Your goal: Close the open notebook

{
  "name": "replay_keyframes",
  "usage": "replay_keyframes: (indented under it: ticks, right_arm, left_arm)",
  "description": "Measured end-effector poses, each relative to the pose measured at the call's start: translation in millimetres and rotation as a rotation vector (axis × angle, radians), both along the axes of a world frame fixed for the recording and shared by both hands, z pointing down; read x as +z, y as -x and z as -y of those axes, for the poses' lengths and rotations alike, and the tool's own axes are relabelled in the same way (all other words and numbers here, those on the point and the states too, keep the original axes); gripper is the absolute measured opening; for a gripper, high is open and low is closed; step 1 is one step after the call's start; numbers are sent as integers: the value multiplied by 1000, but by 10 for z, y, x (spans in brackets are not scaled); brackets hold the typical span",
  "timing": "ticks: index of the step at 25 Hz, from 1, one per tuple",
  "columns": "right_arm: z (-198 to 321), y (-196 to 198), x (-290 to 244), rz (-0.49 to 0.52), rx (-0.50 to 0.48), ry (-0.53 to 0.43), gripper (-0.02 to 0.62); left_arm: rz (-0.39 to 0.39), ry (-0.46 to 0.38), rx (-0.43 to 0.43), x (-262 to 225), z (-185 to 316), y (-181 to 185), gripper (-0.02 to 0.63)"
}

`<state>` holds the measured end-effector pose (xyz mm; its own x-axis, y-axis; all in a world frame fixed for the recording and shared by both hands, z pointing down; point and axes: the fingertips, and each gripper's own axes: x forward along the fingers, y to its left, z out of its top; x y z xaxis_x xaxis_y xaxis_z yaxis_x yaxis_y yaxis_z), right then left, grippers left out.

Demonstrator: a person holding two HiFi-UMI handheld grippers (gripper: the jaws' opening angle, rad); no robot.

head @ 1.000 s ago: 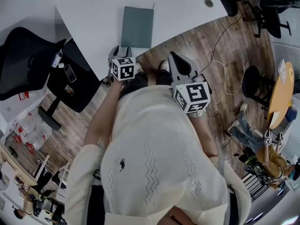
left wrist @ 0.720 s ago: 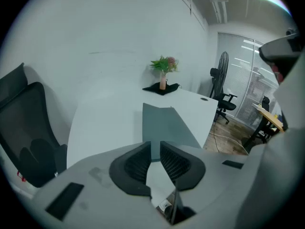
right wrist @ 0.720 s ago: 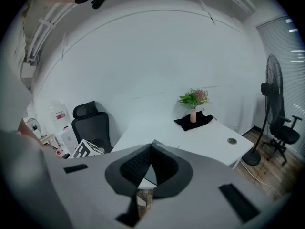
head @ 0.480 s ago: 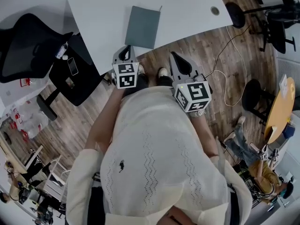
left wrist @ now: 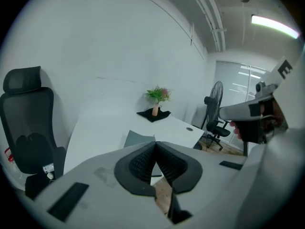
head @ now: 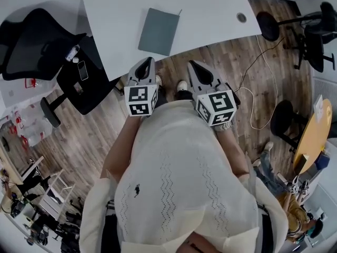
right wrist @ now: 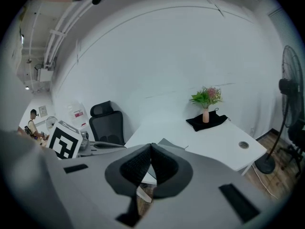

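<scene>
Start with your own claws. The left gripper (left wrist: 155,144) has just been closing its jaws, and they now meet tip to tip with nothing between them. The right gripper (right wrist: 151,146) is closed the same way, pads pressed together and empty. You hold both close to your body, side by side, pointing forward and somewhat down. Neither touches anything.

Past the tips comes a strip of wooden floor (head: 221,51), then the near edge of the white table (head: 210,9). The notebook (head: 159,31) lies flat on that table, just beyond the edge. It sits straight ahead of your left claw, and ahead and to the left of your right claw, well apart from both.

It looks closed already. One plain grey-green cover faces up, no pages show, and the edges line up as a single slab. A thin dark strand pokes out at its far corner; I cannot tell whether that is a ribbon or a strap.

So I judge the closing step done and you are at the stand-off stage. The next move calls for little: keep both claws clear of the cover. Press it down only if it springs up, which it does not appear to do.

Farther off, beyond the notebook, a small vase (left wrist: 155,110) with a plant stands on a black cloth (left wrist: 148,115).
</scene>
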<state>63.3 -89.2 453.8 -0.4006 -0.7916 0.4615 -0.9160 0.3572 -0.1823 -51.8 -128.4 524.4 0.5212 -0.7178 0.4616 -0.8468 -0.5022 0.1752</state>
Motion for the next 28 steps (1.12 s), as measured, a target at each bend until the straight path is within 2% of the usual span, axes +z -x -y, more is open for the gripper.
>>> replay_keyframes:
  ticks: [7, 11, 19, 28]
  right_arm:
    - [-111, -103, -51, -3, -93, -16, 2]
    - [-158, -186, -47, 0, -130, -19, 2]
    - [-267, -307, -15, -5, -196, -23, 2]
    - [-261, -503, -65, 0, -222, -48, 2]
  left_arm:
    - [-40, -104, -45, -481, -249, -164, 12]
    - [-69, -123, -77, -568, -363, -255, 12]
    - [-137, -217, -117, -779, -530, -396, 12]
    - [-95, -301, -162, -972, -548, -498, 12]
